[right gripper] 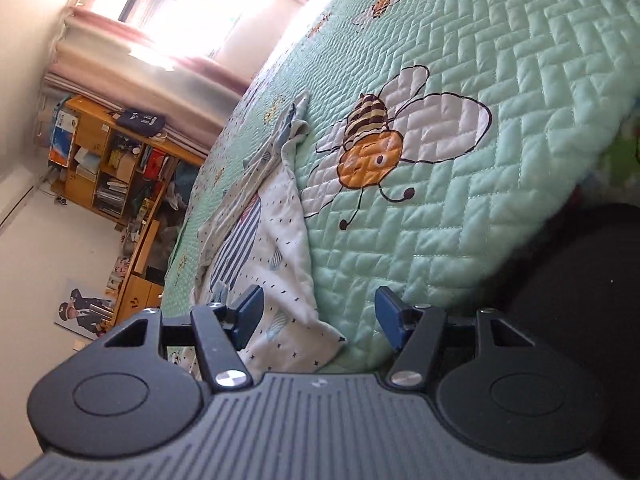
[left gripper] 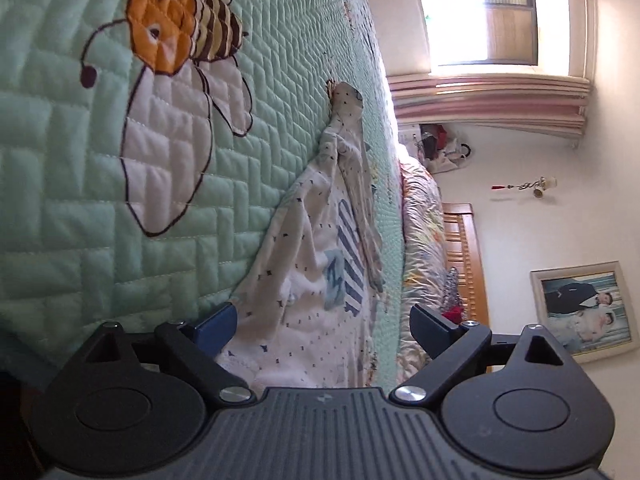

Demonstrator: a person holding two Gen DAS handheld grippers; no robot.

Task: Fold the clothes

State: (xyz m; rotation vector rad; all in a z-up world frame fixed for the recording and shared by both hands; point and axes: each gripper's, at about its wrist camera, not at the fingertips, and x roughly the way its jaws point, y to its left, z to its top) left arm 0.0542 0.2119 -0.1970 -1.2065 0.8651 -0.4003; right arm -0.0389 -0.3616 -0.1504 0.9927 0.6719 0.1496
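Observation:
A white garment (left gripper: 308,240) with small dark marks and a blue striped print lies crumpled and partly spread on a mint-green quilt (left gripper: 80,200) stitched with a bee. My left gripper (left gripper: 324,320) is open wide right over the garment's near hem, its blue pads (left gripper: 218,322) clear of the cloth. In the right wrist view the same garment (right gripper: 280,232) runs away from me along the quilt (right gripper: 500,200). My right gripper (right gripper: 320,314) is open, and the garment's near corner lies between its fingers without being pinched.
Both views are rolled sideways. A bright window (left gripper: 480,20) with pink curtains, a wooden headboard (left gripper: 468,248), a floral blanket (left gripper: 420,220) and a framed picture (left gripper: 584,308) are behind the bed. A cluttered wooden shelf (right gripper: 108,168) stands by the far wall. A dark shape (right gripper: 580,300) sits at the bed's near edge.

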